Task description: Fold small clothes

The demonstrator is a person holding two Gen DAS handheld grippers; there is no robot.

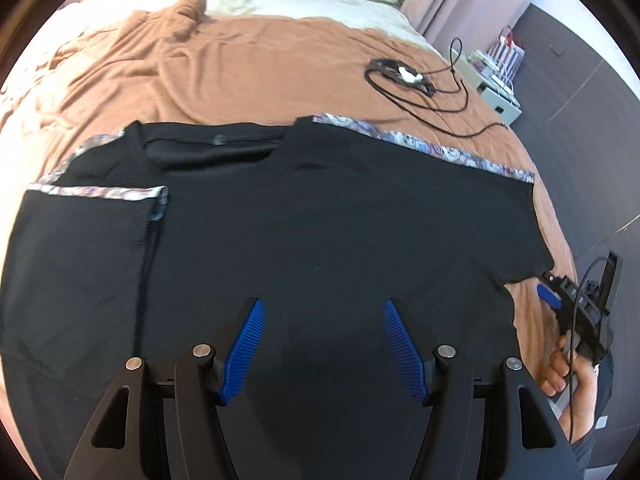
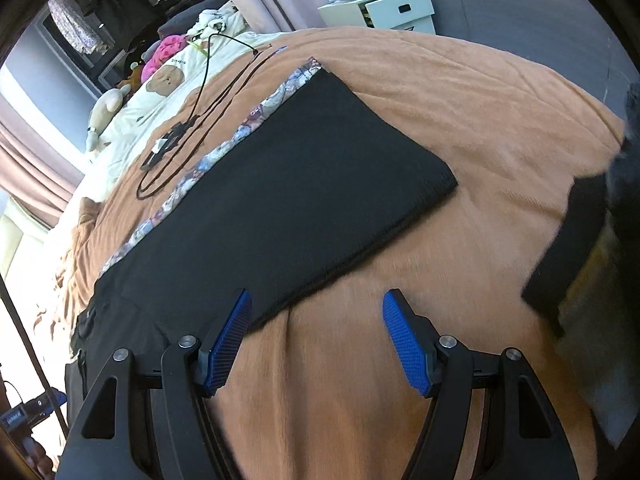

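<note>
A black T-shirt (image 1: 320, 216) with patterned sleeve trim lies flat on the brown blanket (image 1: 240, 68). Its left sleeve (image 1: 80, 232) is folded inward over the body; the right sleeve (image 2: 296, 176) lies spread out flat. My left gripper (image 1: 323, 320) is open and empty, just above the shirt's lower middle. My right gripper (image 2: 316, 316) is open and empty, over the blanket at the right sleeve's lower edge, left finger (image 2: 230, 340) above the cloth. The right gripper also shows in the left wrist view (image 1: 550, 294), beside the sleeve's corner.
A black cable with a small device (image 1: 408, 76) lies on the blanket beyond the shirt. Pillows and plush toys (image 2: 160, 76) sit at the bed's head. A white bedside box (image 2: 396, 8) stands past the bed edge. A dark object (image 2: 576, 240) is at the right.
</note>
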